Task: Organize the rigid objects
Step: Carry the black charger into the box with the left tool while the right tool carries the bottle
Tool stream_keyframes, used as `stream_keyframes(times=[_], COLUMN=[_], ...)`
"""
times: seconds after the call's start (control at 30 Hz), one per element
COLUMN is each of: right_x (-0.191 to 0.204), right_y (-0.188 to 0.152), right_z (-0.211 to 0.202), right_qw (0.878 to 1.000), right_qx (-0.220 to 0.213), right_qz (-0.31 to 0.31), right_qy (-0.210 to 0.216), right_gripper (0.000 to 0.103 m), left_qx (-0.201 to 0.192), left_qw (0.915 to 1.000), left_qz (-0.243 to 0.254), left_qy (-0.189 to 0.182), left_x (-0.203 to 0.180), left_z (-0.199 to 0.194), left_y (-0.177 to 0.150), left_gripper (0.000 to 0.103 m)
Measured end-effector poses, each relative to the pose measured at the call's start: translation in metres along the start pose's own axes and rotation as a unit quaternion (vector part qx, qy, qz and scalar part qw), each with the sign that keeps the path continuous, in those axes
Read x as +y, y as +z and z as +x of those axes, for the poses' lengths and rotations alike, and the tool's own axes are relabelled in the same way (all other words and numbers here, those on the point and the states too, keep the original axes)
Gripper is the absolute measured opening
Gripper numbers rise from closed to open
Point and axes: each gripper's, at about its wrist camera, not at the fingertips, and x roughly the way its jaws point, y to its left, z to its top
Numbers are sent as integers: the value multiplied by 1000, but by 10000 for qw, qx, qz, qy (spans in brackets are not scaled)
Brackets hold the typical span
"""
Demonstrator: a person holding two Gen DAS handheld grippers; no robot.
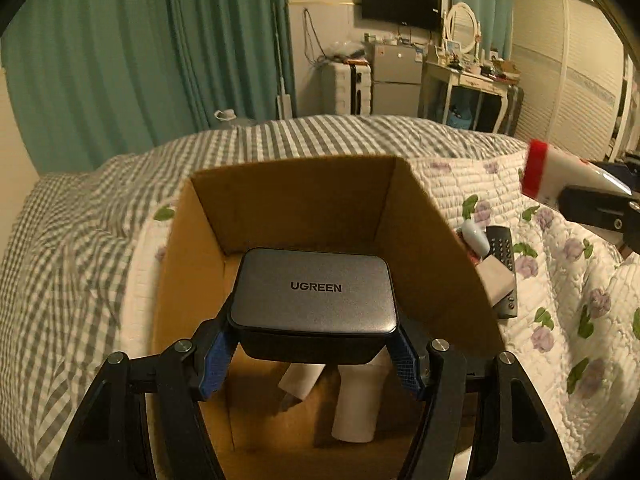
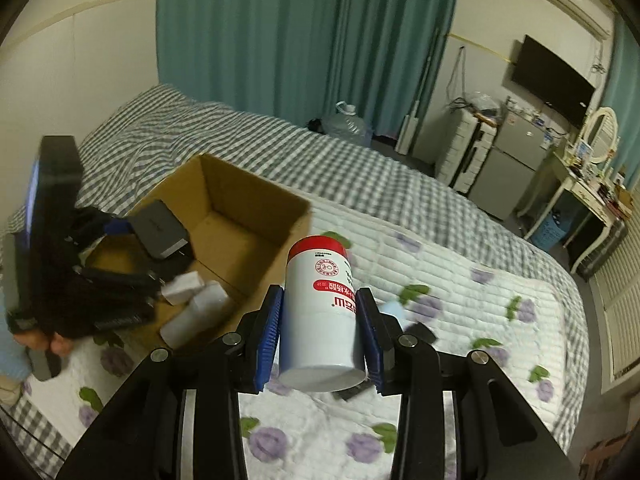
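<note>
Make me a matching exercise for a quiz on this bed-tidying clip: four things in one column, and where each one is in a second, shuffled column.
Things:
1. grey UGREEN charger block
2. white plastic bottle with a red cap
3. black remote control
4. white cylinder lying on its side

Places:
A. on the floral quilt, outside the brown cardboard box
B. on the floor of the box
C. clamped in the left gripper, over the box
D. clamped in the right gripper, above the quilt

Pairs: 1-C, 2-D, 3-A, 4-B
</note>
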Motion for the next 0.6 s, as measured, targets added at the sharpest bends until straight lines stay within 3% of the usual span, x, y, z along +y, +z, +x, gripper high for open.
stream_keyframes(times=[0.23, 0.43, 0.6], right_x=[20, 29, 33], right_y=[13, 28, 38], right_z=[25, 22, 26], right_qw=[9999, 9999, 9998], right_qx=[61, -70, -143], right_qz=[-43, -57, 55], right_qy=[93, 82, 121], right_gripper=[36, 36, 36], left_qx=[287, -296, -433], left_qw=[9995, 9991, 9987], left_qz=[-108, -156, -264], left_qy=[-90, -257, 42], left_x=[7, 9, 22], left_z=[16, -22, -36], left_y=[-3, 5, 2], left_gripper=[70, 71, 71])
